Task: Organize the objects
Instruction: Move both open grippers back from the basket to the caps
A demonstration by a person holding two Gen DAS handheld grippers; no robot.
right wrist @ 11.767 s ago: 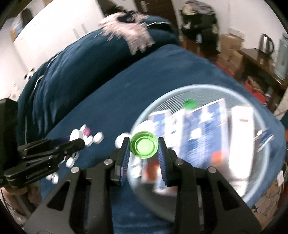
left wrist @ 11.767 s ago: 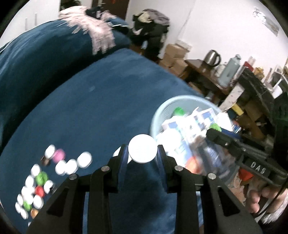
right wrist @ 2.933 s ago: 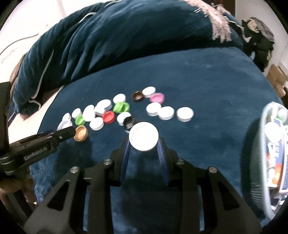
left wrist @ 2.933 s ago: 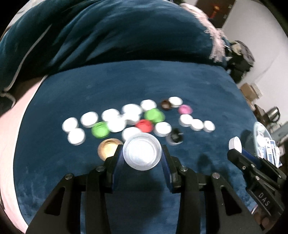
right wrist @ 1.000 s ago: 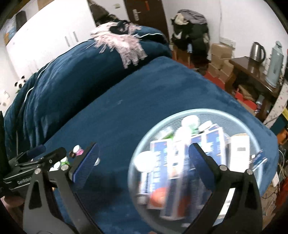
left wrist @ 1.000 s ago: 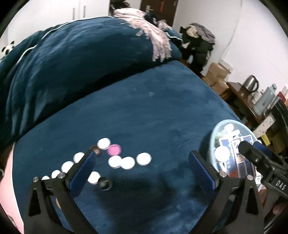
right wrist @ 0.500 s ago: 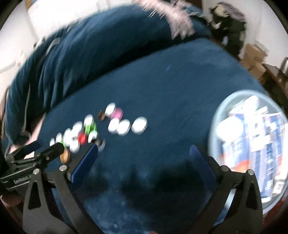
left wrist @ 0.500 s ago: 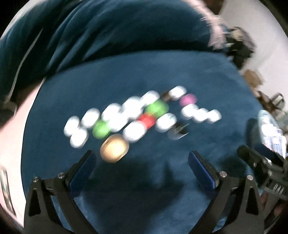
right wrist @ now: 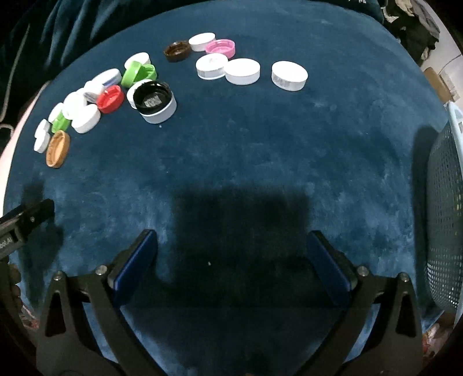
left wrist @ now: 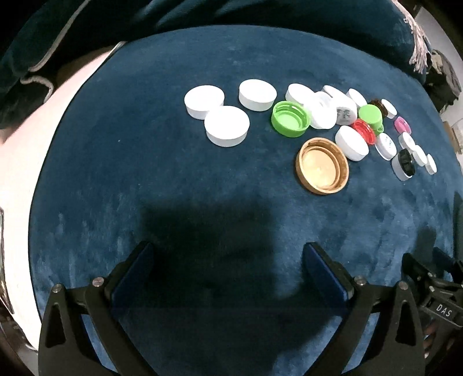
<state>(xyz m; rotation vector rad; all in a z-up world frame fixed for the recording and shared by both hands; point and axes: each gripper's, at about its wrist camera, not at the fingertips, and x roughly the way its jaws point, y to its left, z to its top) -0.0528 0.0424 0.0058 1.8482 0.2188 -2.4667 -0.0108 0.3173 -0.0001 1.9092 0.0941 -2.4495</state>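
Dark blue velvety blanket [left wrist: 202, 179], rumpled bedding [left wrist: 260, 14] behind.

This is a home, most likely a bedroom. The working surface is a bed [left wrist: 173, 202] spread with a plush dark blue blanket, and a rumpled blue duvet [left wrist: 202, 11] with pale piping is heaped along its far side. A fringed pinkish throw [left wrist: 418, 55] hangs over that heap. A pile of dark clothes [right wrist: 416, 26] sits beyond the bed against a white wall, with a cardboard box [right wrist: 439, 84] on the floor nearby. Household bottle caps [left wrist: 289, 115] lie scattered across the blanket.
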